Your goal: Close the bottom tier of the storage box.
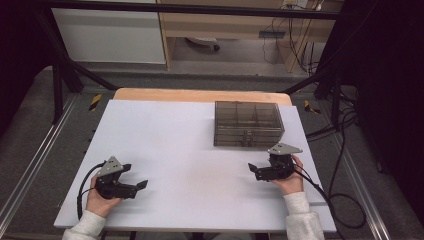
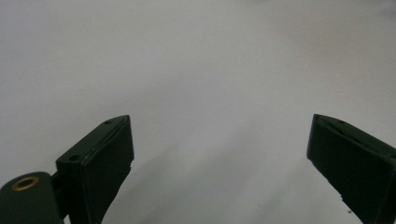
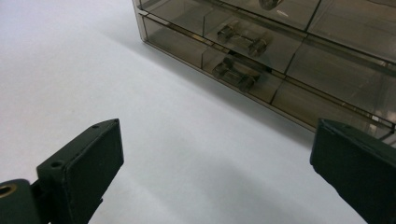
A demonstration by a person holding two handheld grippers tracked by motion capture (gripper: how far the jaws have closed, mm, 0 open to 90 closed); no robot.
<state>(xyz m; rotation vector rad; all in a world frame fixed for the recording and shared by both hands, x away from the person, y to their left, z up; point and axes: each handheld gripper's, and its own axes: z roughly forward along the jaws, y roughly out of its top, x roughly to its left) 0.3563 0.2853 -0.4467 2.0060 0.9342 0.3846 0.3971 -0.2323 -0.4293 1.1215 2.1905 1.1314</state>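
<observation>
a smoky see-through plastic drawer box (image 1: 248, 123) sits on the far right part of a white table (image 1: 175, 150), its long side running left to right and its two stacked drawer fronts facing the person. the right gripper (image 1: 254, 170), just in front of the box, has its jaws spread wide with nothing between them. the left gripper (image 1: 136, 176) rests near the left front of the table, well apart from the box, jaws also spread and empty. the drawers' contents are too murky to make out.

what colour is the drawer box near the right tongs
Smoky translucent grey-brown; the drawer box shows best in the right gripper view.
</observation>
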